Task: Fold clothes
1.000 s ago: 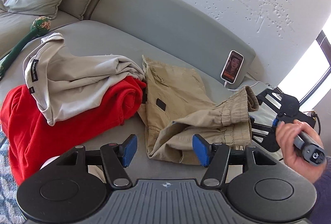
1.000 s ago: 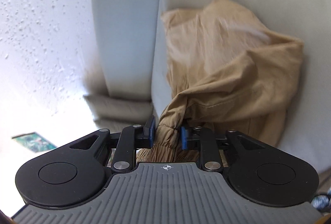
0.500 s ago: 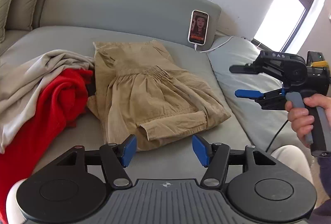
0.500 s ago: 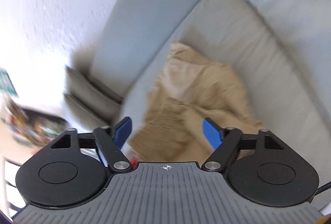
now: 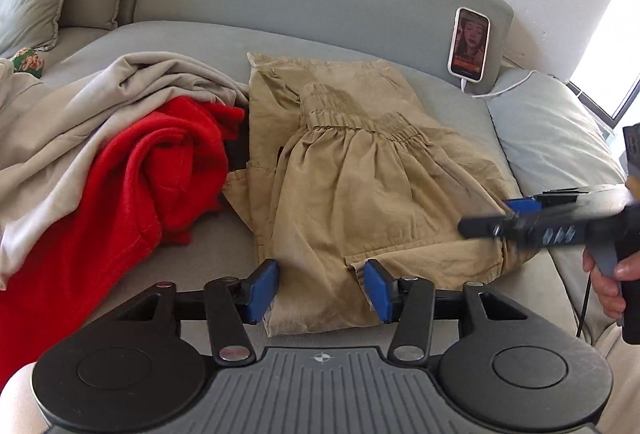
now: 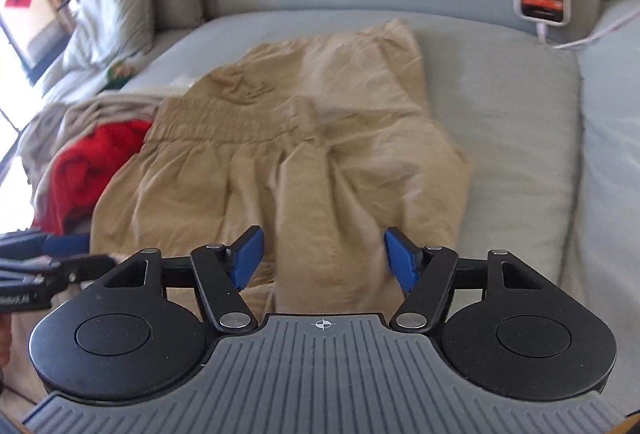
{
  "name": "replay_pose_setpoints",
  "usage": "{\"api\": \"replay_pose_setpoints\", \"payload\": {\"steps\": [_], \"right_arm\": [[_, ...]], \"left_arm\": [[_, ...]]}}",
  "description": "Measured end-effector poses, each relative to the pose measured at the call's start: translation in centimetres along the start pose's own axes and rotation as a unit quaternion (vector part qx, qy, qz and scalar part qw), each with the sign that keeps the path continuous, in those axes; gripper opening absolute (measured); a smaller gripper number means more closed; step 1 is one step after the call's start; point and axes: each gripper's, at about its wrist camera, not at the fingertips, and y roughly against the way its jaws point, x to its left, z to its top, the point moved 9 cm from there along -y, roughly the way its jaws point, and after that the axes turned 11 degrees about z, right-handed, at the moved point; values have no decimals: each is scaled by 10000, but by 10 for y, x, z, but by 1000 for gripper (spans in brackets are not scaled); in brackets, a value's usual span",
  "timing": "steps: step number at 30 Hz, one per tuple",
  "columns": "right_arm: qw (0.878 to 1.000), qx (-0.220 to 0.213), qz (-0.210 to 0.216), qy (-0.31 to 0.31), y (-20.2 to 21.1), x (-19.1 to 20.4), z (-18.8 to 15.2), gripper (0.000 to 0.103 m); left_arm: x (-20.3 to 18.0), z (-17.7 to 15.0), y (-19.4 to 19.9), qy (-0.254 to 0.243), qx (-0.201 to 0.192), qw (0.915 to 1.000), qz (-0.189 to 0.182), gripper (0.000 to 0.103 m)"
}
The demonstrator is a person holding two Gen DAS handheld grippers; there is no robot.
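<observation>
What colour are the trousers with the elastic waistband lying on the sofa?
Khaki tan trousers, shown best in the left wrist view.

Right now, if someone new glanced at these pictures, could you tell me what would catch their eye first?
Probably the bright red garment, crumpled on the couch's left beneath a beige top. Next, the tan trousers folded in the middle, their near edge between the left gripper fingers, whose jaws are closing. A lit phone leans against the backrest.

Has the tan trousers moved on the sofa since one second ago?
Yes. The tan trousers were bunched with an end lifted in the right gripper; now they lie spread flat, reaching further toward the phone on the backrest.
</observation>
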Motion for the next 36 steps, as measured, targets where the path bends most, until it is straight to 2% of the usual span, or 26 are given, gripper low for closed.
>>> {"api": "replay_pose_setpoints", "payload": {"steps": [1, 2, 3, 4, 5, 8, 9, 10, 11, 12, 13, 14, 16, 18, 19, 21, 22, 25, 27, 31, 34, 35, 36], "right_arm": [[9990, 224, -194, 332, -7, 3, -5, 62], [9977, 271, -299, 544, -9, 5, -9, 49], [9981, 223, -270, 498, -5, 6, -10, 19], [9993, 131, -251, 248, 3, 4, -10, 8], [9997, 26, -251, -53, 13, 1, -10, 5], [9948, -224, -282, -948, 40, -11, -13, 6], [9914, -300, -327, -1230, 48, -16, -15, 11], [9875, -383, -419, -1468, 55, -23, -17, 15], [9852, -421, -512, -1582, 60, -28, -19, 25], [9836, -436, -595, -1649, 66, -32, -22, 32], [9822, -454, -722, -1675, 71, -35, -26, 31], [9813, -474, -877, -1646, 78, -37, -29, 32], [9788, -578, -1017, -1681, 90, -42, -37, 34], [9723, -746, -656, -2114, 97, -47, -46, 47], [9676, -797, -372, -2368, 97, -47, -52, 49], [9573, -859, 228, -2749, 93, -44, -62, 50], [9603, -873, 341, -2628, 89, -39, -64, 50], [9889, -662, -246, -1310, 82, -18, -63, 50], [9967, -429, -561, -390, 77, -4, -61, 49], [9950, -171, -732, 665, 71, 11, -52, 49], [9860, 227, -936, 1363, 54, 12, -52, 48], [9803, 395, -1055, 1621, 48, 11, -54, 44], [9734, 567, -1183, 1879, 42, 10, -57, 26]], "left_arm": [[2, 1, -2, -26, 52, 10000, -3, 25], [4, 3, 0, 3, 93, 9999, -85, 14], [5, 7, 3, 37, 109, 9998, -174, 8], [6, 10, 6, 52, 115, 9996, -267, 4], [6, 13, 9, 34, 118, 9994, -319, 4], [10, 18, 8, -56, 140, 9998, -113, 6], [12, 18, 6, -76, 152, 9999, 21, 8], [16, 16, 5, -65, 220, 9996, 192, 15], [21, 14, 6, -24, 306, 9988, 385, 29], [26, 11, 10, 42, 348, 9980, 535, 38], [30, 9, 15, 137, 370, 9971, 647, 47], [35, 5, 21, 292, 388, 9969, 626, 46], [42, -2, 28, 697, 500, 9958, 320, 47], [44, -8, 29, 1151, 578, 9917, -48, 47], [43, -11, 28, 1232, 593, 9905, -116, 47], [36, -13, 24, 1068, 524, 9928, -97, 45], [32, -13, 22, 892, 466, 9949, -74, 43], [13, -9, 21, 18, 260, 9997, 29, 37], [2, -4, 22, -477, 65, 9988, 55, 36], [-12, -1, 15, -1200, -65, 9926, 198, 35], [-16, -5, 6, -1600, -88, 9866, 303, 23], [-16, -5, 5, -1604, -90, 9865, 302, 17], [-16, -5, 5, -1593, -89, 9867, 309, 15]]}}
